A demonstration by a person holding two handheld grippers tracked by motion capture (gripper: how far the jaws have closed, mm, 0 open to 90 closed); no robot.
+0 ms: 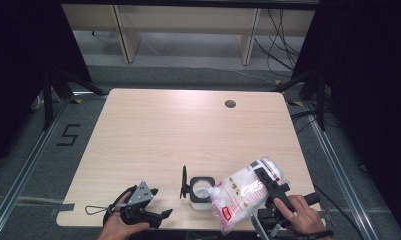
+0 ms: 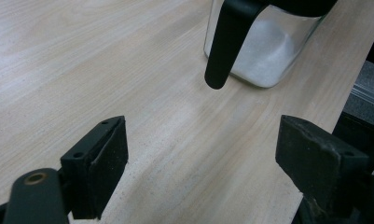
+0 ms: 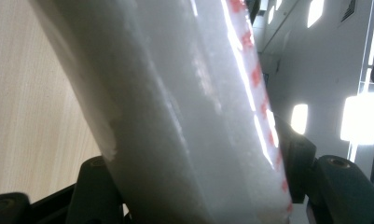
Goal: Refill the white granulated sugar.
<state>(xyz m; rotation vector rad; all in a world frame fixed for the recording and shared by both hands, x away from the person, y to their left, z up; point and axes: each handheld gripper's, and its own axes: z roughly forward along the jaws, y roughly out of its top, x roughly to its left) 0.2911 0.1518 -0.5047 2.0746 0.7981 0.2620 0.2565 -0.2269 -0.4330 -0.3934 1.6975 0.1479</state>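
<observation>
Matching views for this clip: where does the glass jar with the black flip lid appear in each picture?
High view: the glass jar stands bottom centre, near the table's front edge, the bag tilted over it.
Left gripper view: top right, beyond the open jaws.
Right gripper view: the jar is not in it.
Shared landmark: the pale wooden table.

The high view is evenly lit from above: the bench (image 1: 188,130) is bright and pale, while black surrounds at nine and three o'clock swallow detail. Shadows are soft and short. In the left gripper view the near fingers (image 2: 98,163) are blurred and the jar (image 2: 268,51) beyond is sharper. In the right gripper view the bag (image 3: 184,116) is out of focus, with ceiling lights blown out at three o'clock
</observation>
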